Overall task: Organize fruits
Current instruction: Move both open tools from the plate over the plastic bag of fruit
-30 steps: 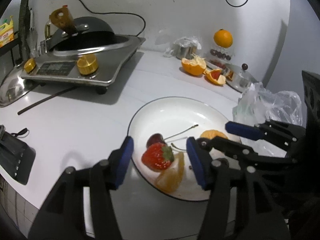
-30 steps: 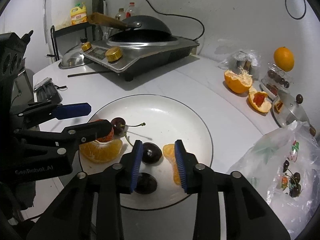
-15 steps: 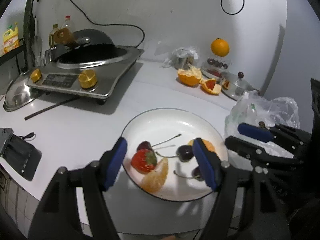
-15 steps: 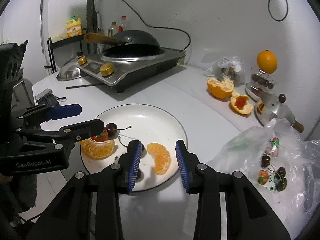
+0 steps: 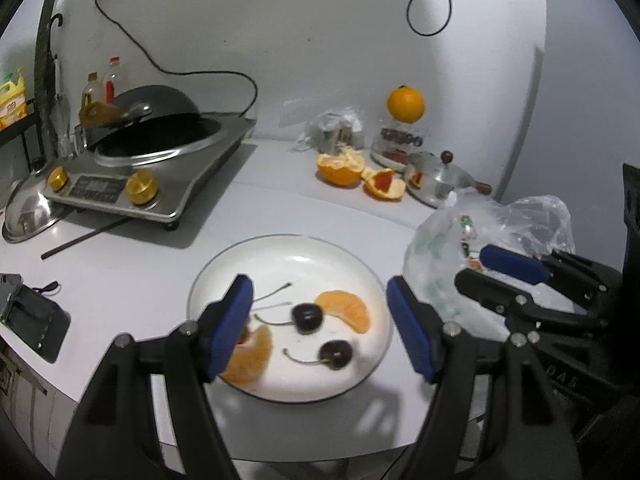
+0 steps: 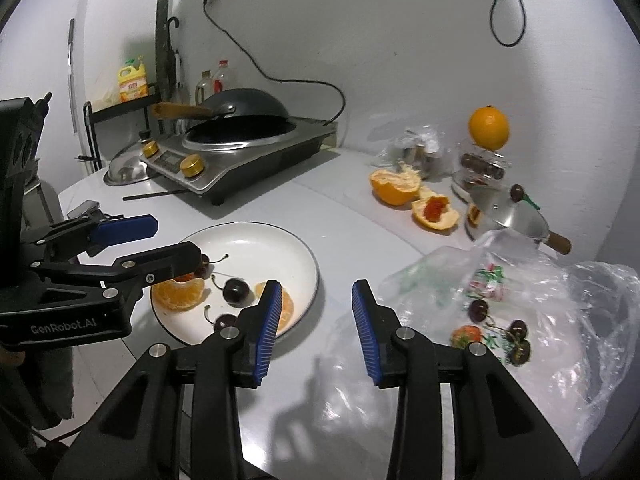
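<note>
A white plate (image 5: 288, 248) near the counter's front edge holds two dark cherries (image 5: 307, 317) (image 5: 337, 354), two orange segments (image 5: 348, 310) (image 5: 250, 356) and a strawberry mostly hidden behind my left finger. My left gripper (image 5: 320, 328) hangs open above the plate, with nothing between its blue pads. My right gripper (image 6: 318, 332) is open and empty too, over the bare counter between the plate (image 6: 312, 264) and a clear plastic bag (image 6: 560, 320). The bag holds several cherries (image 6: 478, 308) and a strawberry (image 6: 466, 336). In the right wrist view the left gripper (image 6: 168, 240) stands over the plate's left side.
An induction cooker with a black wok (image 5: 152, 148) stands at the back left, a steel lid (image 5: 28, 216) beside it. Orange peels (image 5: 340, 168), a whole orange (image 5: 405, 104) on a jar and a small steel pot (image 5: 436, 184) sit at the back right. A black device (image 5: 36, 320) lies at the left edge.
Both grippers have pulled back and up from the plate. The left jaws have widened. The right gripper has swung right, off the plate toward the bag. The fruit stays on the plate.
</note>
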Available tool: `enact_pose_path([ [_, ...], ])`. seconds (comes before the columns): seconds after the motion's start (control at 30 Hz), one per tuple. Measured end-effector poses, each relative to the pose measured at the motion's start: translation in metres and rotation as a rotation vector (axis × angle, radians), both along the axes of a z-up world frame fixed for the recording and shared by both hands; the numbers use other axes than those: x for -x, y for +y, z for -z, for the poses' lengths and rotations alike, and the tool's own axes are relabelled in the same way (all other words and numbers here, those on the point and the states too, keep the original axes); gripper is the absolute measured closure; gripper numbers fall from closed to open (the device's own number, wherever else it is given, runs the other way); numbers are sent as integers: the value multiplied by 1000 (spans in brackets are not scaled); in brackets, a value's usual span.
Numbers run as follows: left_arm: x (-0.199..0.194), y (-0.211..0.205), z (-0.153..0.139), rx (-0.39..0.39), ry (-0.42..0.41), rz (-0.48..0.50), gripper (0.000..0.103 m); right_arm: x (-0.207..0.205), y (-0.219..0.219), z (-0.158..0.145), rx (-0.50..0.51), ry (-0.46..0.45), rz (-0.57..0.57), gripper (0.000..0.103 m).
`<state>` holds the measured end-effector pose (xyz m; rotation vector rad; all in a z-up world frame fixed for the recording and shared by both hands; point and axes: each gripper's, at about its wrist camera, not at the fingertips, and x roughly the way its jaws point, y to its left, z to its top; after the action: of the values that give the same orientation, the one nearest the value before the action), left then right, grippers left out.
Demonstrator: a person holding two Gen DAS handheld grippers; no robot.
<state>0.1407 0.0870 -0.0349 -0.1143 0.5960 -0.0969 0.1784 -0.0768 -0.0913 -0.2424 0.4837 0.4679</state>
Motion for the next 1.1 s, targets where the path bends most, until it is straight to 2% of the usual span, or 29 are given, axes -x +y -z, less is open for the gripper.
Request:
enact_pose_path([
  [0.63,8,-73,-27,-82,-36,68,32,20,-80,-13,-81,-47,85,64],
  [1.1,0,-135,-25,-117,-16,145,32,18,-139,-4,-118,-44,149,64],
])
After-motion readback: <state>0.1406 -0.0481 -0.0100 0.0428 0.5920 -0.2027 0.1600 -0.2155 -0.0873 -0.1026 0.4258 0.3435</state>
